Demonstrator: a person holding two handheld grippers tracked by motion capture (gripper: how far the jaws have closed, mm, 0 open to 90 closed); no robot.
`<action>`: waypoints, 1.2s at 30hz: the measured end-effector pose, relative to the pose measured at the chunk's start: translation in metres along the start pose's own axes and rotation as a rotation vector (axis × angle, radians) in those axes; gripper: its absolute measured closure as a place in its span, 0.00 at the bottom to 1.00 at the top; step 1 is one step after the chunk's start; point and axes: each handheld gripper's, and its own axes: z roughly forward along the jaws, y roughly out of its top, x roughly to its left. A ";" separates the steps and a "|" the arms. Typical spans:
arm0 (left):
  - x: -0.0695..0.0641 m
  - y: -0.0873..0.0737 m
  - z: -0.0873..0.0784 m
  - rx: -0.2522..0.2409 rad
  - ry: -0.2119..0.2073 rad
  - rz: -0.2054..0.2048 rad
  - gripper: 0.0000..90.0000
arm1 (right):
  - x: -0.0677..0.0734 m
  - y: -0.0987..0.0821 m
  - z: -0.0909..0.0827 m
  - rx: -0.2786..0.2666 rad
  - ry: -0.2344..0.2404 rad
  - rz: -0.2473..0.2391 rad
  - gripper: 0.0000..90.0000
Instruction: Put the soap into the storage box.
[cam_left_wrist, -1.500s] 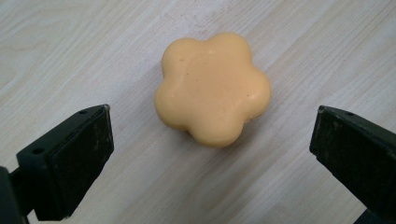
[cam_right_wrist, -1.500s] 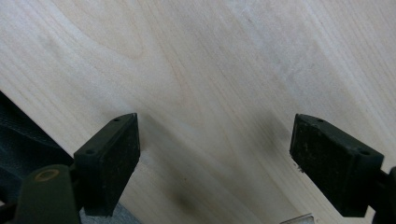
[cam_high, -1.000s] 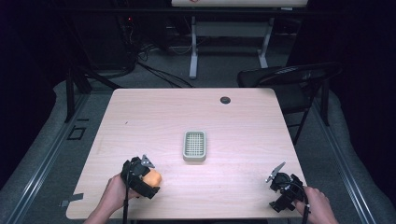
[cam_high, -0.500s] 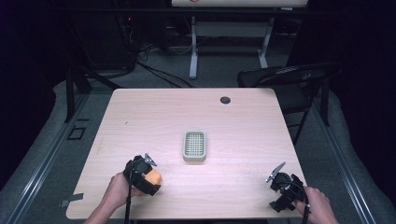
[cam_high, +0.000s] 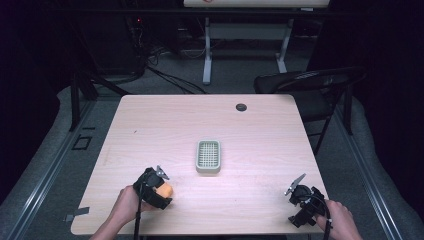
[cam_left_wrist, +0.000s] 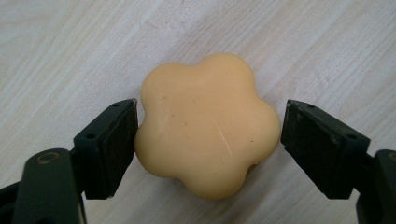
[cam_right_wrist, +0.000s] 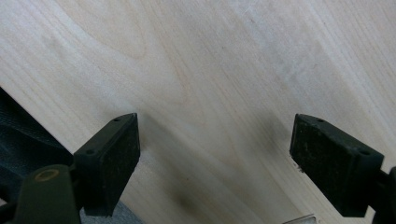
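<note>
Pale wood surface (cam_high: 250, 145), dark room. Left claw (cam_left_wrist: 208, 126) closing around orange flower soap (cam_left_wrist: 208, 123), near front-left edge; one pad touching, other just short. Right claw (cam_right_wrist: 215, 154) wide, empty. Risk: uneven pinch on lobed sides, soap squirts out.

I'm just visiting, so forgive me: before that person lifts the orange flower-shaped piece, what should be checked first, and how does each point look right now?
1. Flower piece sits between the left tongs: ok.
2. Both pads press on it: not ok. The tongs have just been closing; the left pad looks to be touching, the right pad has a thin gap.
3. Piece lies flat on the table: ok.
4. Green tray has nothing in it and nothing blocks the way to it: ok.
5. Right tongs are open, holding nothing, far off at the table's near right corner: ok.
6. Grip firm enough to lift: cannot tell.
</note>
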 end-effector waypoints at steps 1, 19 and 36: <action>0.000 0.000 0.000 -0.001 0.000 0.001 0.23 | 0.000 0.000 0.000 0.000 0.002 0.000 0.17; 0.002 0.002 0.002 0.005 0.004 0.013 0.28 | 0.000 0.000 0.000 0.001 0.003 0.003 0.17; 0.001 0.001 0.002 0.003 0.003 0.015 0.29 | 0.001 0.000 -0.003 0.001 -0.003 -0.008 0.17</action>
